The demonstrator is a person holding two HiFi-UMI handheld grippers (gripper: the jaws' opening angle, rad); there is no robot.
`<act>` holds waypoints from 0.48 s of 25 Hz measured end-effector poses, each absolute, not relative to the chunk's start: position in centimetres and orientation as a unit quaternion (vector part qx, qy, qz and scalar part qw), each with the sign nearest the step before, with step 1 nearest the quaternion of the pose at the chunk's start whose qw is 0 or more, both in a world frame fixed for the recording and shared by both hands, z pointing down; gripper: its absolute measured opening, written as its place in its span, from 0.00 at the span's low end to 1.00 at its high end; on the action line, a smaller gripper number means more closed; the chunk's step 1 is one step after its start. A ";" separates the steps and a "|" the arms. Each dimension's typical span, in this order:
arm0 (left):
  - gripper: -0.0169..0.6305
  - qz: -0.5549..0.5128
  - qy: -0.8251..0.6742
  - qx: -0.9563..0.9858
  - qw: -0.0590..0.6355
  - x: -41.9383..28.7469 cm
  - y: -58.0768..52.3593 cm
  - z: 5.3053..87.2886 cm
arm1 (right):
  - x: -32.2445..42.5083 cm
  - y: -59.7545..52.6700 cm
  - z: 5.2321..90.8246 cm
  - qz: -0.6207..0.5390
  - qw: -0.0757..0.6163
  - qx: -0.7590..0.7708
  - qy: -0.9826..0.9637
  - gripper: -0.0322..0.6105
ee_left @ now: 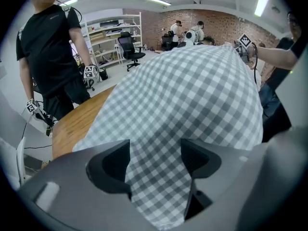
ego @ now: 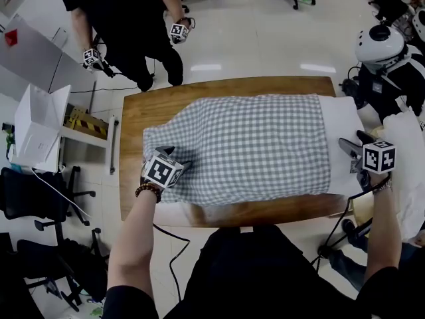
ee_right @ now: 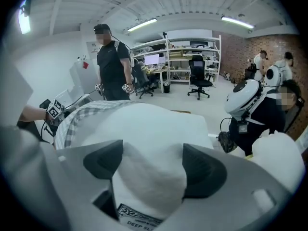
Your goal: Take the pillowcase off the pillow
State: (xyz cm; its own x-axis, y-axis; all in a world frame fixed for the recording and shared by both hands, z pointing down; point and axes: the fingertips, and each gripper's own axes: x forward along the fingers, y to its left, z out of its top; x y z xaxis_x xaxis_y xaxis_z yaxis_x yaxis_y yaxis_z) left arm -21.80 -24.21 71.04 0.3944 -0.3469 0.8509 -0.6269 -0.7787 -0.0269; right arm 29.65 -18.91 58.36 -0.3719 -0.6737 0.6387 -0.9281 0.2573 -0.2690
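While both pairs of jaws stand spread, the grey-and-white checked fabric pillowcase (ego: 246, 145) covers most of the white pillow (ego: 342, 135).
On the brown wooden table (ego: 139, 111), bare wood lies open to the case's left and far side; the pillow's uncovered end reaches past the right edge. The left gripper (ee_left: 155, 162) straddles a checked corner and the right gripper (ee_right: 151, 170) the white end, neither pinching. One black-clad person (ego: 126, 18) with two more grippers stands beyond, and one white robot (ego: 380, 45) crowds the right.

Bright, even light from ceiling strips (ee_right: 142, 24) — glare patches on floor (ego: 317, 67); gripper views fisheye, dark corners.
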 end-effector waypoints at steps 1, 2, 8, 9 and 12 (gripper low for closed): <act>0.55 0.468 -0.294 0.820 0.153 -21.7 -24.3 71.4 | 29.5 -19.1 58.6 0.315 0.205 0.522 -0.766 0.65; 0.55 0.471 -0.291 0.818 0.155 -21.6 -24.3 71.8 | 29.5 -19.3 58.7 0.315 0.209 0.522 -0.765 0.65; 0.55 0.499 -0.273 0.807 0.157 -20.7 -24.7 74.4 | 29.0 -19.9 60.3 0.312 0.235 0.521 -0.759 0.65; 0.55 0.504 -0.270 0.805 0.159 -20.8 -24.8 74.8 | 28.8 -20.1 60.5 0.311 0.240 0.521 -0.758 0.65; 0.55 0.517 -0.265 0.797 0.166 -21.1 -25.1 75.8 | 28.5 -20.5 60.8 0.311 0.251 0.520 -0.755 0.65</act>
State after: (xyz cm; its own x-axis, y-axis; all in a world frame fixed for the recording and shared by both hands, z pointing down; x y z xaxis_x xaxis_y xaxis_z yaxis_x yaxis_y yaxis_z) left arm -21.08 -25.06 75.78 0.3249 -0.2496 0.9122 -0.5935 -0.8048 -0.0088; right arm 28.48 -20.49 60.81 -0.3328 -0.6295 0.7021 -0.9414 0.2657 -0.2079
